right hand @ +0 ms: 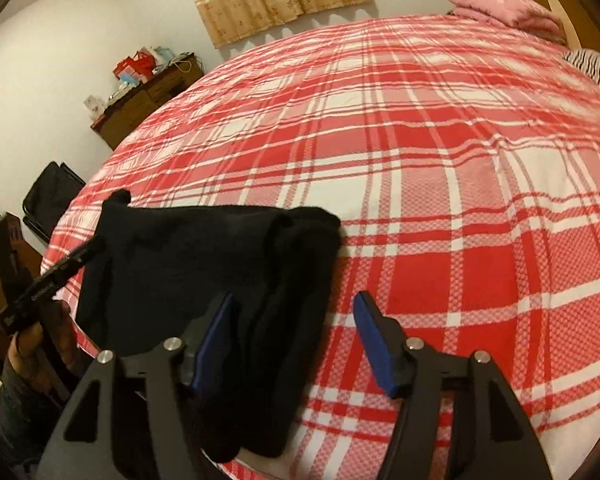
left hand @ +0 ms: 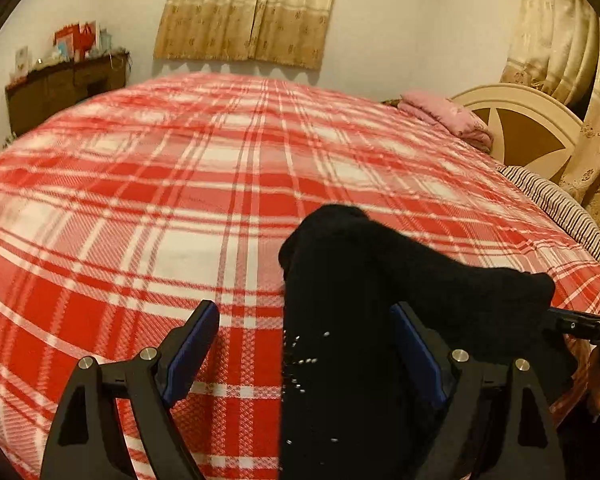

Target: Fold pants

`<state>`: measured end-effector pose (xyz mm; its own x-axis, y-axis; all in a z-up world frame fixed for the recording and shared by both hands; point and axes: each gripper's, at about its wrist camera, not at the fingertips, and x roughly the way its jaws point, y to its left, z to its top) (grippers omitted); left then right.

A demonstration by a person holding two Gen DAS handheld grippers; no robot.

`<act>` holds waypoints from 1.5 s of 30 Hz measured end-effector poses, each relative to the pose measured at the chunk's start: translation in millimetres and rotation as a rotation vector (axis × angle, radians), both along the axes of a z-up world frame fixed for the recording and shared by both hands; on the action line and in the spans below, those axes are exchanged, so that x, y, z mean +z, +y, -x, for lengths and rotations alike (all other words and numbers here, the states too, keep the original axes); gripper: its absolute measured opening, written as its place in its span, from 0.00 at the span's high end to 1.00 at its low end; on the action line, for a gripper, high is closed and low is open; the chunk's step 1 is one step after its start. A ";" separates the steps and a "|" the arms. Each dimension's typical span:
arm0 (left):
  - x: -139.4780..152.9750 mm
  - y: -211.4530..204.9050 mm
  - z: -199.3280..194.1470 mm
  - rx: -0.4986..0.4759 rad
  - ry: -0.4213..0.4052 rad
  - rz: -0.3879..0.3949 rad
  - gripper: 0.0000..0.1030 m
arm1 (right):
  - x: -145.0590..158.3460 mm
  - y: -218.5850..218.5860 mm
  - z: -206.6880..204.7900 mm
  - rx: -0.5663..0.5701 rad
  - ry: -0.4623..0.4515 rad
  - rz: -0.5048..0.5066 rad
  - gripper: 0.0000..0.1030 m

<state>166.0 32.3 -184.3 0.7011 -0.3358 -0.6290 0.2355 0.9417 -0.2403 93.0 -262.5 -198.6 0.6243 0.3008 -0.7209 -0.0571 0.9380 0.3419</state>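
While your left hand-held gripper (left hand: 304,348) and right hand-held gripper (right hand: 296,340) stand open, holding nothing, the folded black pants (right hand: 204,256) lie at the near edge of the bed (right hand: 440,152), wide plaid beyond.

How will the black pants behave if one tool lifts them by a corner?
The pants would probably flop and unfold: they lie in soft, rounded layers on the bedspread. They look thick, so perhaps heavy enough to sag. Slipping seems unlikely, since the fabric looks matte and fuzzy, though the pictures are blurred.
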 end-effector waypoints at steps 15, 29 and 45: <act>-8.9 -2.0 3.4 0.016 0.003 0.034 0.15 | -5.7 3.9 3.8 0.033 -0.016 -0.033 0.52; -8.9 -4.4 2.0 0.002 -0.002 0.032 0.14 | -6.8 2.6 3.2 0.030 -0.019 -0.032 0.52; 8.6 -17.8 -38.9 0.046 0.016 -0.185 0.01 | 24.7 68.1 -21.1 0.208 -0.114 0.094 0.33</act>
<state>204.9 14.5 -175.7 0.7026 -0.1811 -0.6881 0.1890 0.9798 -0.0650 114.1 -194.4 -173.9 0.6353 0.3659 -0.6801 -0.2853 0.9295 0.2335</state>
